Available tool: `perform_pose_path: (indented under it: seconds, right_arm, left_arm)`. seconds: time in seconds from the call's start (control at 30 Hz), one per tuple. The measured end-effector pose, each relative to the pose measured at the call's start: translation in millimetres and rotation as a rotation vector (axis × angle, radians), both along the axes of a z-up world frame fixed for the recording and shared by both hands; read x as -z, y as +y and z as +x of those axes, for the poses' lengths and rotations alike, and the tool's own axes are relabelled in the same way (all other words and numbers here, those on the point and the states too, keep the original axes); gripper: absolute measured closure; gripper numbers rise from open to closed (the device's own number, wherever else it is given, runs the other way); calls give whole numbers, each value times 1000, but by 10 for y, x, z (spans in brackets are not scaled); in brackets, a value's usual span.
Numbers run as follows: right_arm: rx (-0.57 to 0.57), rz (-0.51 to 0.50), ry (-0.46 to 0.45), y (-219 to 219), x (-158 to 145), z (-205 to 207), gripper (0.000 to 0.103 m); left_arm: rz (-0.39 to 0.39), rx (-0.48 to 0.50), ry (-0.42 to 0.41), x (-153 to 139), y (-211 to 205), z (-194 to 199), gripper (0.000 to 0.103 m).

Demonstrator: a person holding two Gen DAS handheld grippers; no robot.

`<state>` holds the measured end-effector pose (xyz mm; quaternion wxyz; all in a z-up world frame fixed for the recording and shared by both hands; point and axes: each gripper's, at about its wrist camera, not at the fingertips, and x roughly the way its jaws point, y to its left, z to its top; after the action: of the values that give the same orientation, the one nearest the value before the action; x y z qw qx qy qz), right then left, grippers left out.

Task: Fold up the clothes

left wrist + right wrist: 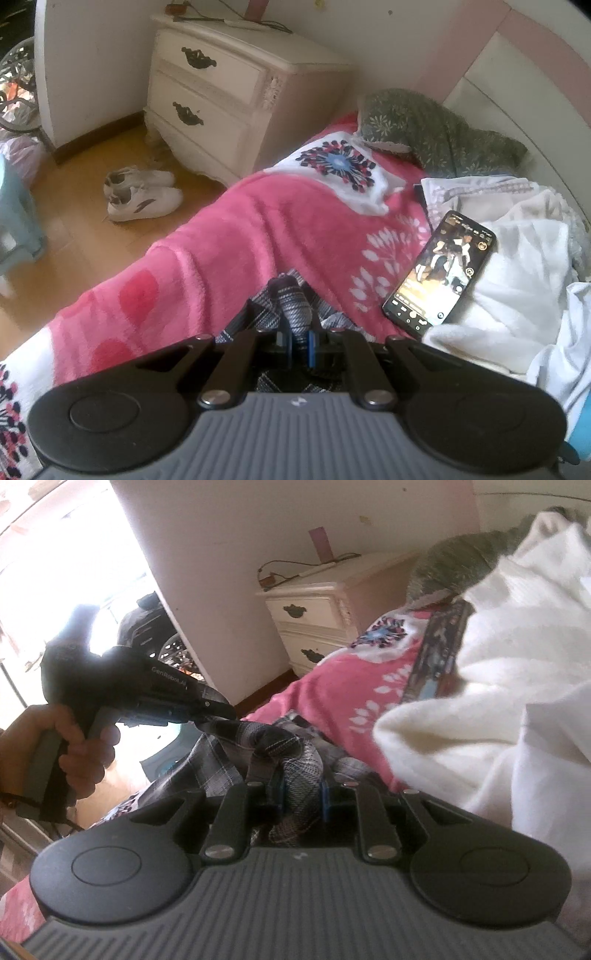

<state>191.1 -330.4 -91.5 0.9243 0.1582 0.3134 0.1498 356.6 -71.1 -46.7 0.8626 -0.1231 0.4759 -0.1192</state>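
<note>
Both sets of tongs clamp the same grey-and-black plaid garment point(291, 306) above a bed spread with a pink fleece blanket point(236, 229). The left tongs point(300, 341) are pinched nearly closed on a bunched, rope-like fold of the cloth, which rises straight ahead of their tips. The right tongs point(302, 794) grip a thicker twisted roll of the same fabric between their blue-edged pads. In the right wrist view the left tongs point(218, 707) appear to the upper left, held by a hand point(70, 753) on a grey grip, with the plaid cloth stretched from their tip down to the right tongs.

The garment is woven in crossing dark and pale lines with visible stitched seams; it is crumpled and twisted, not laid flat, and part of it drapes onto the blanket below the tongs.

Ahead and to the right of the left tongs, a phone point(441, 271) with a lit screen lies against a heap of white clothes point(517, 280). Farther ahead sits a green patterned pillow point(436, 133). To the upper left stands a cream nightstand point(221, 96) with two drawers, both shut, and a pair of white sneakers point(142, 194) on the wooden floor point(85, 236) beside it.
</note>
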Motion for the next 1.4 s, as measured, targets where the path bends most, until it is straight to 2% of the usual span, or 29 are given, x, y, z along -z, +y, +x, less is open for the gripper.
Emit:
perform_pose_path:
  seconds: [0.4, 0.5, 0.57, 0.63, 0.7, 0.87, 0.93, 1.0, 1.1, 1.2, 1.27, 1.33, 1.4]
  right_arm:
    - [85, 67, 44, -168, 199, -7, 87]
    - [108, 77, 63, -216, 264, 5, 87]
    - [122, 96, 84, -261, 324, 32, 87]
    - [134, 117, 104, -306, 386, 60, 85]
    - [161, 140, 117, -361, 429, 65, 79]
    - [257, 230, 128, -547, 472, 26, 73]
    - [282, 254, 114, -586, 447, -15, 73]
    - [295, 239, 61, -560, 352, -93, 73]
    - [194, 186, -11, -348, 196, -123, 73]
    - [97, 137, -75, -143, 51, -152, 74]
    - [92, 170, 8, -114, 125, -140, 74]
    - [89, 206, 90, -90, 198, -134, 73]
    - [102, 291, 170, -131, 256, -244, 73]
  left_arm:
    - [23, 50, -36, 168, -278, 119, 93]
    - [25, 65, -40, 189, -336, 149, 79]
    - [7, 46, -34, 178, -306, 157, 62]
    - [-4, 21, -49, 125, -243, 141, 51]
    - [-22, -2, -64, 47, -153, 115, 49]
    - [-71, -59, -100, -220, 204, 2, 49]
    - [-77, -76, -118, -362, 400, -79, 49]
    - [-71, -87, -141, -518, 616, -181, 49]
    - [-44, -84, -181, -751, 933, -391, 49]
    - [-21, -52, -188, -853, 1138, -600, 49]
    - [-30, -41, -160, -798, 1233, -740, 49]
    - [-79, -44, -104, -627, 1314, -857, 49]
    - [-153, -58, -41, -402, 1382, -960, 49]
